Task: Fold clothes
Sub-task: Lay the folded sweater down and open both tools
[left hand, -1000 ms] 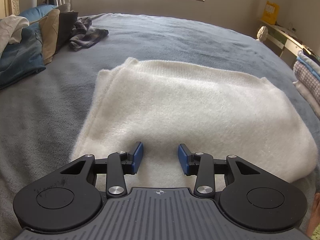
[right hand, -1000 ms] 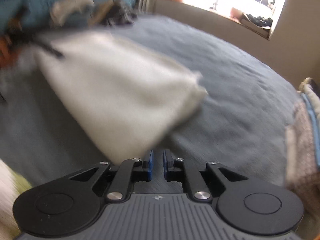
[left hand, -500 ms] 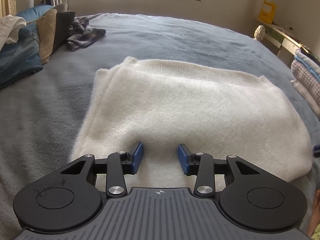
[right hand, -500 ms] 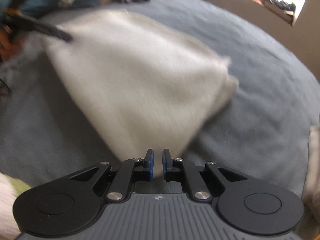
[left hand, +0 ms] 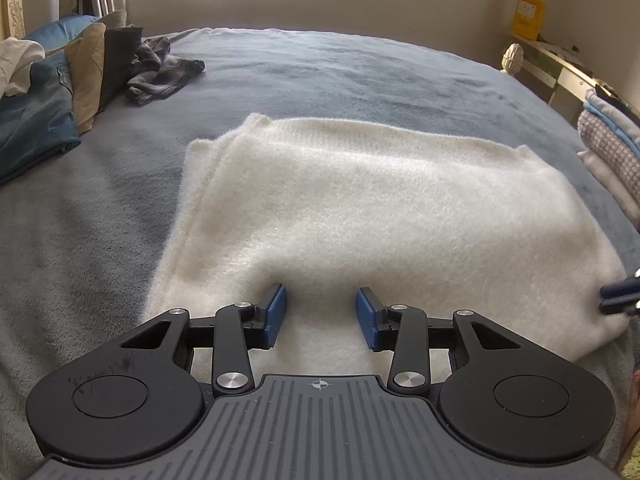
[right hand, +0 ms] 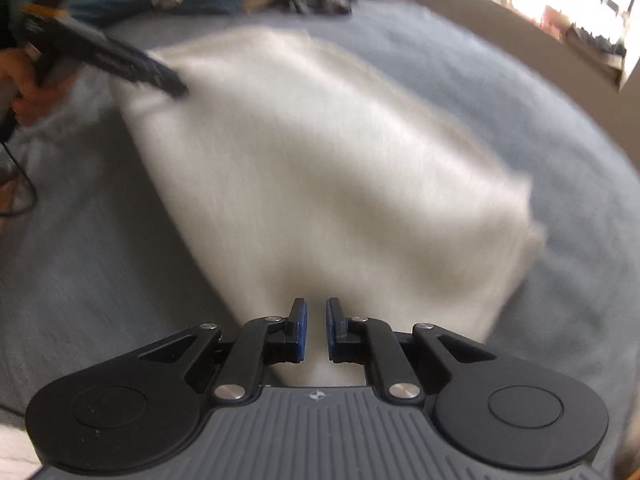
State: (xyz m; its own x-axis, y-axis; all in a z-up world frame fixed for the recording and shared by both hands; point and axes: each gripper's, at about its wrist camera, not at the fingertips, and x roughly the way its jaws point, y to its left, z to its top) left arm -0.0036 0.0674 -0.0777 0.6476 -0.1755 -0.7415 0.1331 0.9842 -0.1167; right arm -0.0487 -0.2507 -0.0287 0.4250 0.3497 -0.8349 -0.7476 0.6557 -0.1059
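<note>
Mid-frame on the grey bed (left hand: 360,68), white sweater (left hand: 380,208) lies folded flat; left gripper (left hand: 321,316) unchanged, wide open, empty over its near edge, while right gripper (right hand: 316,330), nearly closed, has swung to the corner, grip unclear—likely next fold.

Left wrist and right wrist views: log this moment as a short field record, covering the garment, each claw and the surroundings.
garment: white fuzzy garment, folded, flat on the grey bedspread
left claw: open, low over the garment's near edge
right claw: narrow gap, white fabric showing in it; grip cannot be confirmed
right view: motion-blurred
unfolded clothes: pile at the bed's far left
folded stack: at the right edge
</note>
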